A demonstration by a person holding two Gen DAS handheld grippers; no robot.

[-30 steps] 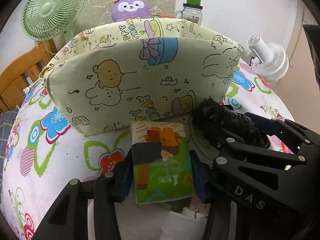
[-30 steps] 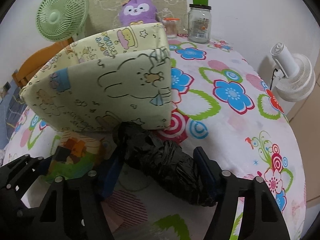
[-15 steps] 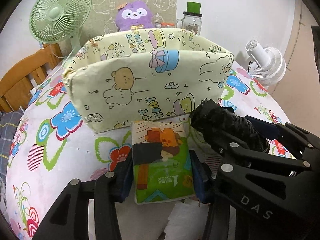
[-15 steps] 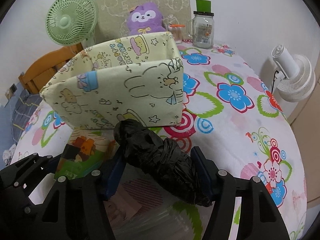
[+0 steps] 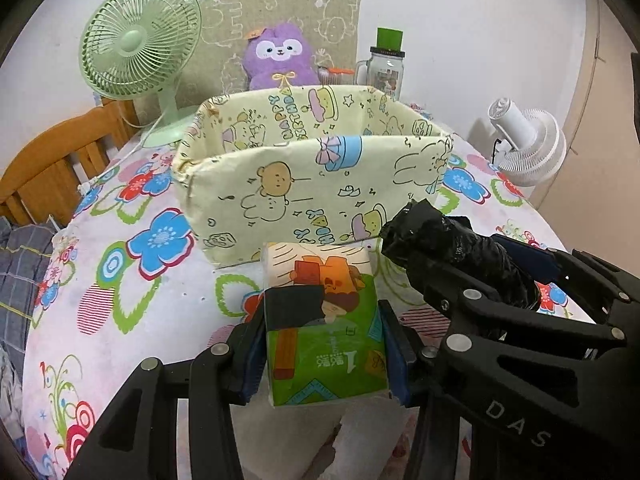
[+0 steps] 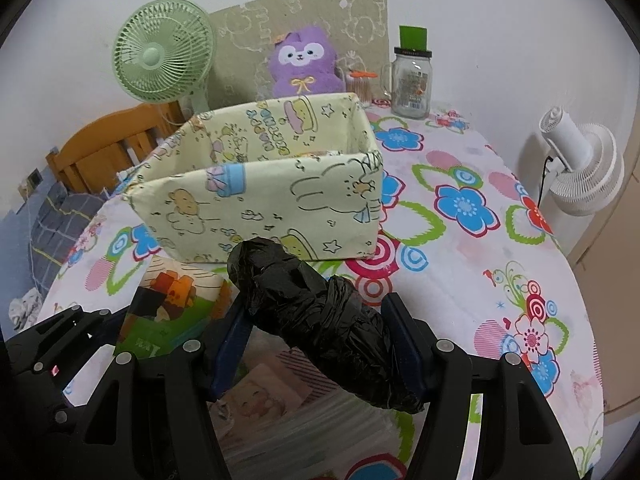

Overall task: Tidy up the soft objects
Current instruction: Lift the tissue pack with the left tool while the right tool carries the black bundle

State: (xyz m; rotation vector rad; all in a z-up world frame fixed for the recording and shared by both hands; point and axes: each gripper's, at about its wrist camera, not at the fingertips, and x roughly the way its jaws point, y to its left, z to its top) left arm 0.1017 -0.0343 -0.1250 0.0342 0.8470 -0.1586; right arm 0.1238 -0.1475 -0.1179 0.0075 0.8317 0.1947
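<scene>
Left wrist view: left gripper [image 5: 324, 354], black with blue pads, clamped on a green and orange printed tissue pack [image 5: 326, 320], held above the flower-patterned tablecloth [image 5: 132, 312]. Just beyond, a pale yellow cartoon-print fabric box [image 5: 312, 192], open-topped. To the right, a crumpled black plastic bundle [image 5: 452, 248]. Behind the box, a purple plush toy [image 5: 278, 60] and a green desk fan [image 5: 140, 40].

Right wrist view: right gripper [image 6: 316, 354] gripping the black bundle [image 6: 316, 316] between its blue pads, raised in front of the box [image 6: 264, 204]. Tissue pack [image 6: 172, 312] at lower left. White fan [image 6: 580, 168] at far right.

Both held items [image 5: 326, 320] higher, nearer box [image 5: 312, 196]
</scene>
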